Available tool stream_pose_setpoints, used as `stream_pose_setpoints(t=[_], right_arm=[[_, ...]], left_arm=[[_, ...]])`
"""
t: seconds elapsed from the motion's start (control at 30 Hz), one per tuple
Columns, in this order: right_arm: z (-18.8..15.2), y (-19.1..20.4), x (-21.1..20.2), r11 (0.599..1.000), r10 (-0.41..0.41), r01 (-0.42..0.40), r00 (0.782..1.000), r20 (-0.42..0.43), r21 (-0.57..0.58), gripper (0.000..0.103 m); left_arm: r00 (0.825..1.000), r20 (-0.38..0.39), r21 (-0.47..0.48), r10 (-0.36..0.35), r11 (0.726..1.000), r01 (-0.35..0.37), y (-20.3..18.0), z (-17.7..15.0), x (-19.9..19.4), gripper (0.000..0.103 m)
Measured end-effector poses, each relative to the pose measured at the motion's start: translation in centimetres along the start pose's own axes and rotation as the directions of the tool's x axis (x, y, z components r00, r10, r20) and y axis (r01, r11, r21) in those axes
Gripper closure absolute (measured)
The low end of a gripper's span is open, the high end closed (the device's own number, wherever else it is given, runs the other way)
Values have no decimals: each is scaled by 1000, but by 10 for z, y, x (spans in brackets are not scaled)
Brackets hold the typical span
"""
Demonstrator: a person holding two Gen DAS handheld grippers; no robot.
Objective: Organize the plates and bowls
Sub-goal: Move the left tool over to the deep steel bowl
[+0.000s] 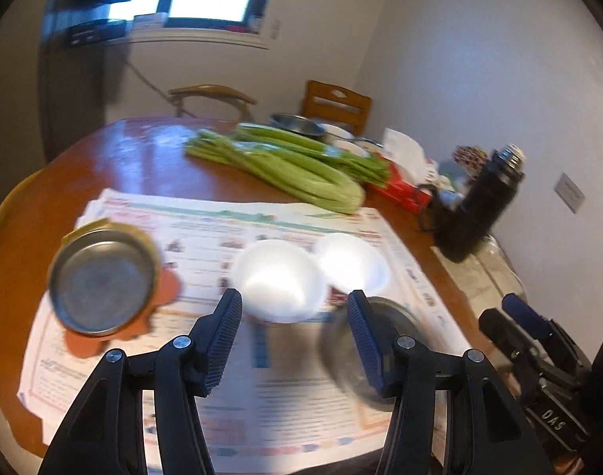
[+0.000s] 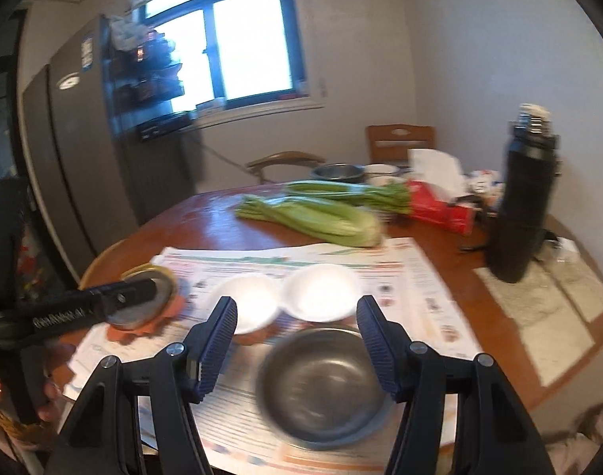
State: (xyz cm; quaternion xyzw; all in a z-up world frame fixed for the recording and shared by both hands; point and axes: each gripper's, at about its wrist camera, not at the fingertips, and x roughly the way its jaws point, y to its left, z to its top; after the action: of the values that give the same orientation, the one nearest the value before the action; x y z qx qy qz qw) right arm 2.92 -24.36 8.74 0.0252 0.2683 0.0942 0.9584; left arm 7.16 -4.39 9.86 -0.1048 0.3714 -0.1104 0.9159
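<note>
Evidently nothing has been gathered yet: the dishes lie spread singly on the newspaper (image 2: 400,277) that covers the near part of the round bench (image 2: 206,217), presumably laid there to spare the wood. Two white bowls (image 2: 321,291) sit side by side, rims touching or nearly so, with a steel bowl (image 2: 321,380) nearer the viewer and a shallow steel plate (image 1: 101,281) off to the left on an orange mat (image 1: 166,289) (its yellow edge peeks out behind). The right gripper (image 2: 297,350) hangs above the steel bowl with its jaws spread wide and nothing between them; the bowl lies between and just below the blue pads, its right rim hidden behind the right one, so I judge this gripper is lined up to take it. The left gripper (image 1: 293,342) is likewise wide open and empty, aimed at the nearer white bowl (image 1: 279,279), which sits just beyond its fingertips, apart from them. Celery (image 2: 321,217), a red tissue box (image 2: 440,208) and a black flask (image 2: 519,206) crowd the far side, well apart from the dishes. Blur softens the rims.
</note>
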Motion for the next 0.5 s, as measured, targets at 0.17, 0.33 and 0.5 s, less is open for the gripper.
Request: stream_pose_setpoints(t=[0.17,0.33,0.5], right_arm=[[-7,-35,-11,999,-15,17,999,-37,48,41],[-23,-69,-5,994,-1,10,996,-87,110,41],[-27,-82,3,995,0,10,995,-103,102,41]], left_arm=[[999,-30,35,-25,999,26,-37,1,8,46],[995,-95,42,-39,998,43,-59,-11,31,46],[995,-103,33,-4,999,8,-64,-10,46,46]])
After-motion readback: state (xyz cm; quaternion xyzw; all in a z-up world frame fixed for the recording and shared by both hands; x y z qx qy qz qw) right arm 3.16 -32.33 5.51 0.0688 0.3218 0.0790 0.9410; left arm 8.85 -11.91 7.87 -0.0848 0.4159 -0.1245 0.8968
